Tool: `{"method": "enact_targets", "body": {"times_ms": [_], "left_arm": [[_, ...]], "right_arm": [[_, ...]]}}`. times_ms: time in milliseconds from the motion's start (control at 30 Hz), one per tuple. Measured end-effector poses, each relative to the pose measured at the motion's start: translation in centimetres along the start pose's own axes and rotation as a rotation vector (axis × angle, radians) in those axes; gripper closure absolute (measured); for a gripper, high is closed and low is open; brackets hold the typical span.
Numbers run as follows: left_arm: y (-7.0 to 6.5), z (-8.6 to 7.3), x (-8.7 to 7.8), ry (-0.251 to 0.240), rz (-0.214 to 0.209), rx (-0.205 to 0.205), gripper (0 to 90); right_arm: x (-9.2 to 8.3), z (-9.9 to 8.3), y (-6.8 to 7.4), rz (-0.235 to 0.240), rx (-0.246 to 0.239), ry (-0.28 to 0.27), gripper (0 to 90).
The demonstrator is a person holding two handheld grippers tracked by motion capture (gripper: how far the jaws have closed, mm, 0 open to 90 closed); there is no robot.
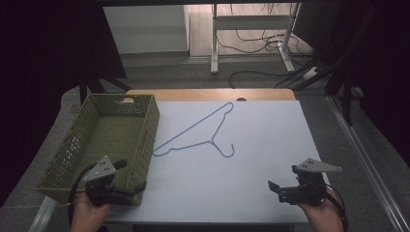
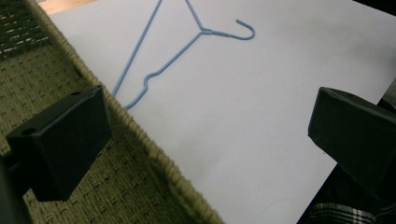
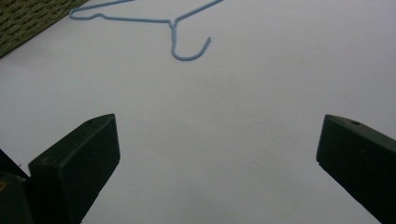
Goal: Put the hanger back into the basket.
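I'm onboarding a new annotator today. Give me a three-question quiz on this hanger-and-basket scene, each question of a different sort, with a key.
1. True or false: the blue wire hanger lies inside the green woven basket.
2. Multiple choice: the left gripper is A) shut on the hanger, B) open near the basket's near right corner, C) open over the hanger's hook.
3. Fill in: the right gripper hangs open over the ___ table cover.

Key
1. False: it lies on the cover, one end by the basket's wall.
2. B
3. white
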State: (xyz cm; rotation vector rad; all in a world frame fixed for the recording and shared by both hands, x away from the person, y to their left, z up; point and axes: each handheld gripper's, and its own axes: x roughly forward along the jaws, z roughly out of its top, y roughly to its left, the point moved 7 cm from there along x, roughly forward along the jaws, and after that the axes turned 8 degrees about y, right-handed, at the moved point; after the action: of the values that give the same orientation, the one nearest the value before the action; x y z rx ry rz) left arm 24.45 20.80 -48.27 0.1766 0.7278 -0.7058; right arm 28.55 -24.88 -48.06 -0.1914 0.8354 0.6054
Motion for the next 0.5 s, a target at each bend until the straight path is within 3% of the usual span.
{"method": "enact_targets", "body": {"times_ms": [200,500], "left_arm": [[-0.6,1.0,0.1,-0.012,-0.007,0.016,0.0],[-1.9,2.4,1.4,0.001,-0.038,0.039,0.5]], "right_arm": [[0.3,0.7,0.4,0.028,0.016,0.020,0.0],[0.8,2.0,0.9,0.036,-0.024,0.050,0.0]]}}
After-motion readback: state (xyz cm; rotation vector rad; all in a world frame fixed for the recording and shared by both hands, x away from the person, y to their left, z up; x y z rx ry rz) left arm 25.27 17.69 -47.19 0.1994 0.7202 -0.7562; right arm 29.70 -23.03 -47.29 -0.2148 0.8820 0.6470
